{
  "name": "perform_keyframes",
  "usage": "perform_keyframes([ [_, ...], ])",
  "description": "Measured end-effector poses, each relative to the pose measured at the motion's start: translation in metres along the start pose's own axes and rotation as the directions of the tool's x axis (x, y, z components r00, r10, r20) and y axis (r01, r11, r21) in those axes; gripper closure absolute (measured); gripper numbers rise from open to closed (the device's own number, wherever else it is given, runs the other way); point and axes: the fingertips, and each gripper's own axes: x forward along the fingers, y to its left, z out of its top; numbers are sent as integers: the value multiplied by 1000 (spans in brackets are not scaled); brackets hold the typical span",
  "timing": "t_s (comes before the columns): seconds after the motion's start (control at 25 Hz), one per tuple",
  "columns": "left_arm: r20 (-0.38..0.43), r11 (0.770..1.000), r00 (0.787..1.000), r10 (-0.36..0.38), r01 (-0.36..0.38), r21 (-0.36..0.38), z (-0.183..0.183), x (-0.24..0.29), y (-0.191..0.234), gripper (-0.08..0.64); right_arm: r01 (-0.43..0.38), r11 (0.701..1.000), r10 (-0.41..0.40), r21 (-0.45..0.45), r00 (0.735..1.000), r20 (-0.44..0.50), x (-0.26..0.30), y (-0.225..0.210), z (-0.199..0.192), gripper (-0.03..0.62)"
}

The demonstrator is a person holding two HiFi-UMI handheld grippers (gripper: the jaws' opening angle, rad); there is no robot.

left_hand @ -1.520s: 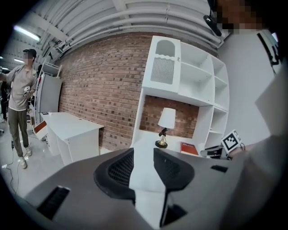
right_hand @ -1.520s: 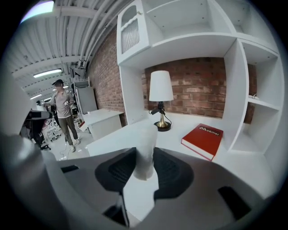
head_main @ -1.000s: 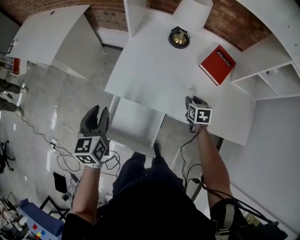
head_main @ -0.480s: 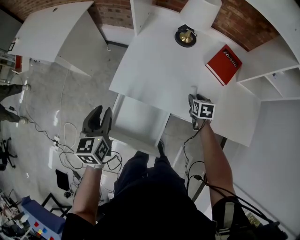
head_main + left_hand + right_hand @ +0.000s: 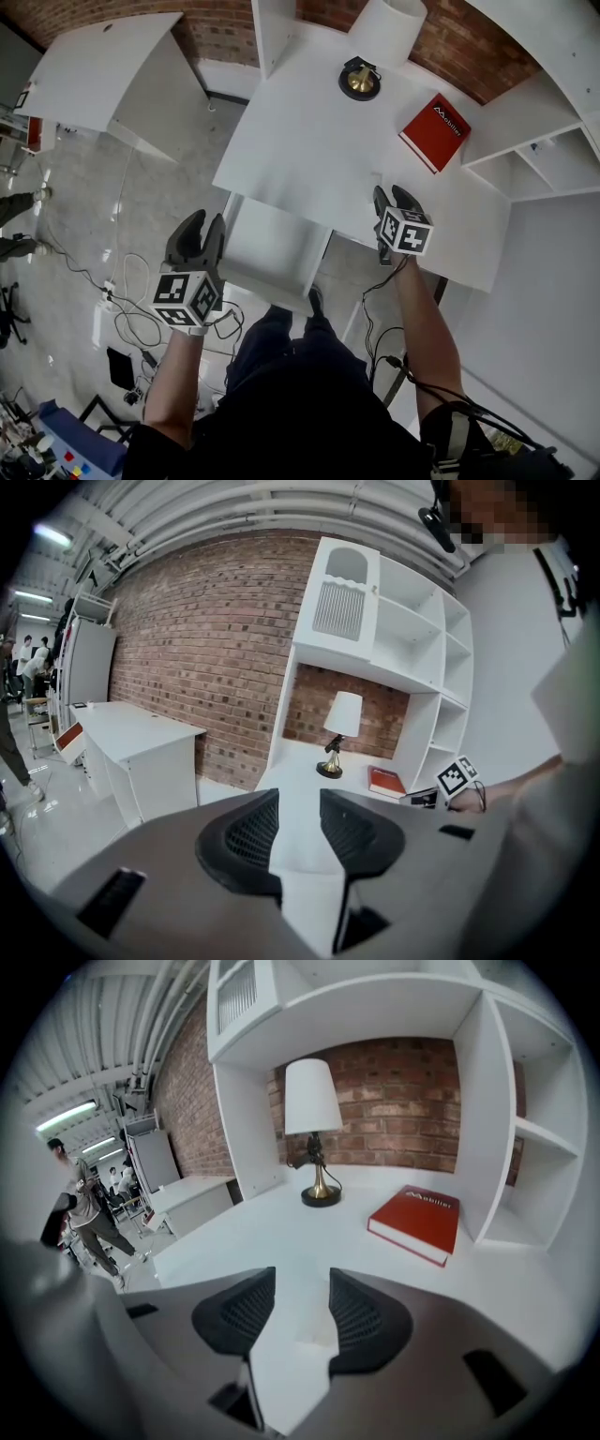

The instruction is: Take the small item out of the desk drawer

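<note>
The white desk (image 5: 309, 131) has its drawer (image 5: 272, 246) pulled out toward me, and the inside looks bare white. My right gripper (image 5: 392, 194) is over the desk's front right part, its jaws opening. In the right gripper view a small pale item (image 5: 316, 1333) lies on the desk top between the jaws of the right gripper (image 5: 300, 1279); the pads do not press it. My left gripper (image 5: 202, 222) hangs open over the floor, left of the drawer. Nothing sits between the left gripper's (image 5: 298, 799) jaws.
A brass-footed lamp (image 5: 359, 77) stands at the back of the desk and a red book (image 5: 435, 130) lies at its right. White shelves (image 5: 544, 159) rise on the right. A second white desk (image 5: 103, 66) is far left. Cables (image 5: 131, 309) lie on the floor.
The right gripper's jaws have spread wider over the desk's front right part. The left gripper has stayed about where it was.
</note>
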Motion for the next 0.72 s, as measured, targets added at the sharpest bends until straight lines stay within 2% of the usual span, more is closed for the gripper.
perform_keyframes([
  [0.12, 28, 1000, 1000, 5, -6, 6, 12, -6, -6, 425, -24, 999, 27, -28, 994, 105, -26, 12, 32, 427],
  [0.28, 81, 999, 996, 35, -36, 12, 32, -17, -10, 426, -74, 995, 90, -73, 965, 246, -63, 38, 87, 447],
  [0.56, 177, 992, 977, 120, -125, 17, 68, -55, -4, 426, -180, 961, 254, -207, 870, 423, -130, 108, 164, 482],
  [0.72, 234, 983, 957, 172, -182, 25, 92, -78, 1, 426, -201, 941, 315, -272, 816, 484, -165, 138, 194, 513],
])
